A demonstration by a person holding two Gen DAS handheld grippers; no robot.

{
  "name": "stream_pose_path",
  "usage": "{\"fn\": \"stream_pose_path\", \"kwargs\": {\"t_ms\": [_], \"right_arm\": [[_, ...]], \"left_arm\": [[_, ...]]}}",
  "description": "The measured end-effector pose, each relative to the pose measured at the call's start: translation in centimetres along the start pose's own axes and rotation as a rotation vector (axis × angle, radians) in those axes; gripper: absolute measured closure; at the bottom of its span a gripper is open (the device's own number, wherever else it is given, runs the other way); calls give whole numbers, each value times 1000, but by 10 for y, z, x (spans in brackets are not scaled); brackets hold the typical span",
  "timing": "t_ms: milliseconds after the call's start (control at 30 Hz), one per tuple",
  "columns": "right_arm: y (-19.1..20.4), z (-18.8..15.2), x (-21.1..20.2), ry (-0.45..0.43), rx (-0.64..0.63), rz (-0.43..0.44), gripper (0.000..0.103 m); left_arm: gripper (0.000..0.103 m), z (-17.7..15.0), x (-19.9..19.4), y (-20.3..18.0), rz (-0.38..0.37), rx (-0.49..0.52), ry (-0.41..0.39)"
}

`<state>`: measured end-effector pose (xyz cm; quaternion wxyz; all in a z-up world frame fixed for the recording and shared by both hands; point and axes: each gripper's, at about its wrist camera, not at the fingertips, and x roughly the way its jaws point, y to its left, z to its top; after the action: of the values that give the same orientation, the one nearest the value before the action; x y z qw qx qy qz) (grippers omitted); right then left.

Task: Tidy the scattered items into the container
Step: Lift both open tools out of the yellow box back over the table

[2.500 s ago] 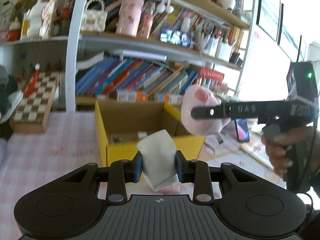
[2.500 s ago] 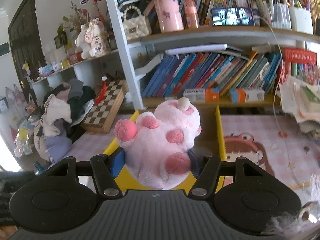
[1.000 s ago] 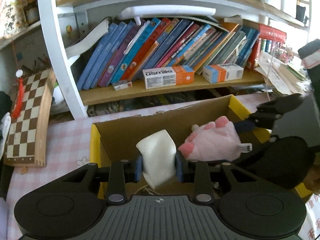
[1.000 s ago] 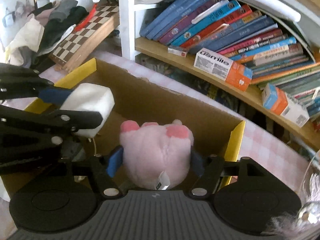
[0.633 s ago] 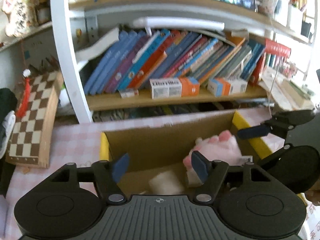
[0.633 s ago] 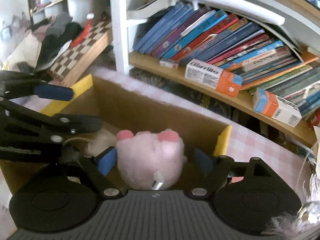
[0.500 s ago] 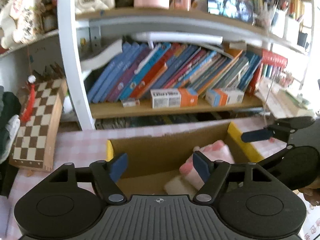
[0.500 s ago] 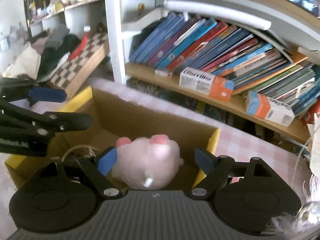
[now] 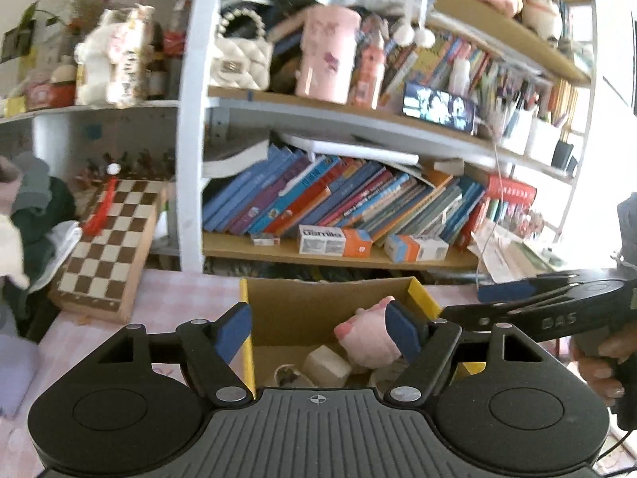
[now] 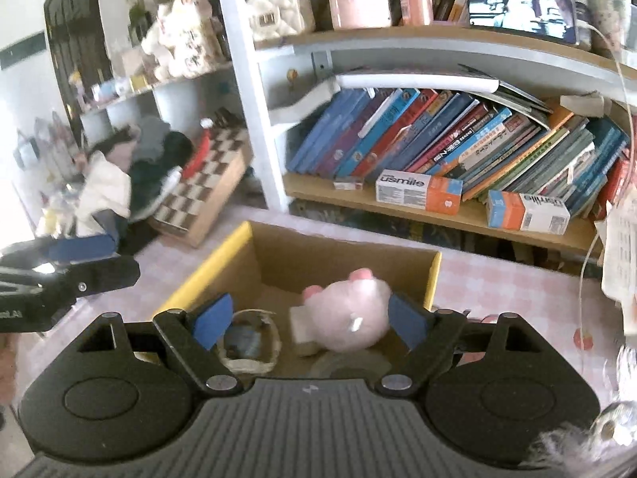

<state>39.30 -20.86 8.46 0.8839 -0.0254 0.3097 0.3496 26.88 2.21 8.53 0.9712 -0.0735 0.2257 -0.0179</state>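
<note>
A yellow-edged cardboard box [image 9: 318,302] stands on the pink table; it also shows in the right wrist view [image 10: 342,255]. Inside lie a pink plush toy [image 9: 368,336] [image 10: 350,324], a white block [image 9: 328,364] [image 10: 300,326] and a round woven item [image 10: 249,340]. My left gripper [image 9: 318,328] is open and empty above the box's near side. My right gripper [image 10: 308,320] is open and empty above the box; it shows at the right of the left wrist view [image 9: 517,296]. The left gripper's fingers [image 10: 79,257] show at the left of the right wrist view.
A white bookshelf [image 9: 191,119] full of books stands behind the box. A chessboard [image 9: 107,247] leans at the left beside a pile of clothes [image 10: 119,183]. Papers [image 10: 621,247] lie at the right. A hand [image 9: 597,362] holds the right gripper.
Both grippers opened and let the white block and the pink plush drop into the box. Both have since pulled back and up from the box.
</note>
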Motion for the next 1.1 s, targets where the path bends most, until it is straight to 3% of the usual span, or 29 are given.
{"fn": "stream_pose_path", "kwargs": {"t_ms": [200,667,933,1100], "right_arm": [[18,-23,-22,18,39,-40,18],[86,-85,-56,48,116,-114,14],[130,-139,-72,14,42,-249,13],[134,-176,-81,6,154,-280,8]], "left_arm": [[27,-19,-30,13,23,-34,-8],[22,-65,-109,22,18,1,-10],[19,-108,-138,23,135,39,62],[18,-134,-145,23,158,19,120]]}}
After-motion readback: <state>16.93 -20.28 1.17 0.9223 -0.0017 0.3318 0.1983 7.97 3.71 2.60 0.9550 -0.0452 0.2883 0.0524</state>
